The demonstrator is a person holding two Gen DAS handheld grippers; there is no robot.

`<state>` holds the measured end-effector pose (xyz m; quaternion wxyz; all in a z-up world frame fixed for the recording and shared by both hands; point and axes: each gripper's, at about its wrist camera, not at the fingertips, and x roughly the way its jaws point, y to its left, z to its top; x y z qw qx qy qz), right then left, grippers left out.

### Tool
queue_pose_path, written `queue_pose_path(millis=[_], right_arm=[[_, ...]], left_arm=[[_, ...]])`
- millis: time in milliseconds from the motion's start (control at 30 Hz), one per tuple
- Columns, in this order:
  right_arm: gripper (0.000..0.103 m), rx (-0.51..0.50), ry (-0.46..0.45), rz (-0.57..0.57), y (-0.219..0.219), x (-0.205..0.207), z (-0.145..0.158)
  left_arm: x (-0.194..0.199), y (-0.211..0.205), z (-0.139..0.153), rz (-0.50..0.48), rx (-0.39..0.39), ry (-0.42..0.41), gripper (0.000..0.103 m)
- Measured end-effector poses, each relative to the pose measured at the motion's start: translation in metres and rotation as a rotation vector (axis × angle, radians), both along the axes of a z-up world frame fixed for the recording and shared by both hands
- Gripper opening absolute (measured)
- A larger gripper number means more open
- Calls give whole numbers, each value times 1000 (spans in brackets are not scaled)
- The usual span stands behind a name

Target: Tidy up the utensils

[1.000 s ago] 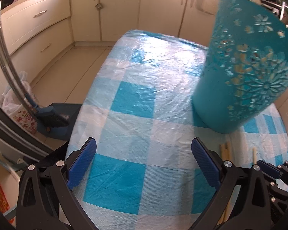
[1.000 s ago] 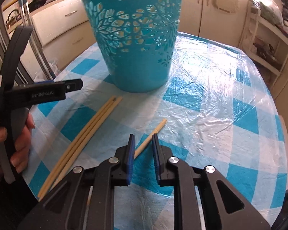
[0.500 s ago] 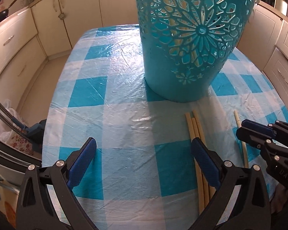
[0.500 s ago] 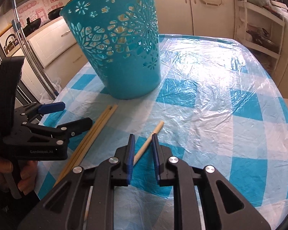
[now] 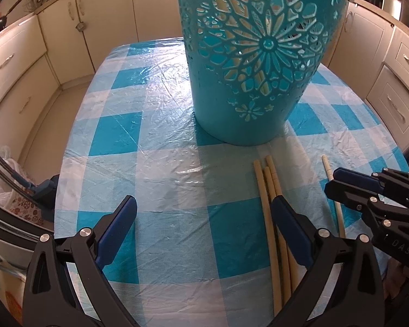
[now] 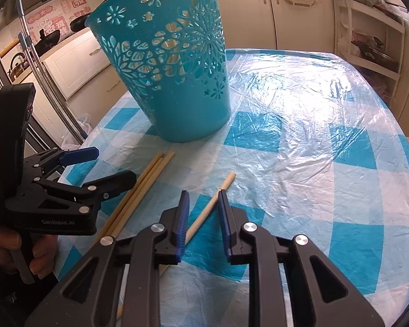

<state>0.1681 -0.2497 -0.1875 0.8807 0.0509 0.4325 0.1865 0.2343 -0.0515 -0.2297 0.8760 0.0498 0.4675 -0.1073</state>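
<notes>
Nearest in the right wrist view: right gripper (image 6: 201, 212) low over the near edge of the table (image 6: 327, 141), jaws just opened slightly, narrow gap astride the single chopstick (image 6: 223, 186) with the pads not clearly pressing it. Left of it, 3 bundled chopsticks (image 6: 139, 188) lying together, pointing toward the teal basket (image 6: 177, 81) standing upright farther in. Only here: a hand (image 6: 38, 256) gripping the left gripper (image 6: 106, 166) by its handle. From the left wrist view: left gripper (image 5: 204, 218) wide open and empty, its right finger (image 5: 291, 231) over the 3 bundled chopsticks (image 5: 264, 190), single chopstick (image 5: 327, 166) partly hidden behind the right gripper (image 5: 338, 182). Only here: pale sticks visible through the teal basket (image 5: 231, 114) cutouts.
</notes>
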Motion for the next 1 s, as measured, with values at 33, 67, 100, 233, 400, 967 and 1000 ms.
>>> queue_pose_path(millis=[33,67,100,233,400,967,1000], right_arm=[[24,-3,-1,3,0,0,0],[25,-7,-3,6,1,0,0],[26,-10,-4,8,3,0,0],[29,-25,-10,17,8,-1,1],[33,-41,-2,4,13,0,2],[18,-194,-1,78,17,15,1],[18,-185,-5,69,15,14,1]], left_arm=[[0,0,0,-1,5,2,95],[0,-1,-1,1,7,3,95],[1,-1,-1,5,8,8,95],[5,3,-4,24,4,17,95],[5,-2,-5,23,43,23,95],[3,-13,2,22,45,58,77],[2,-15,2,19,45,59,76]])
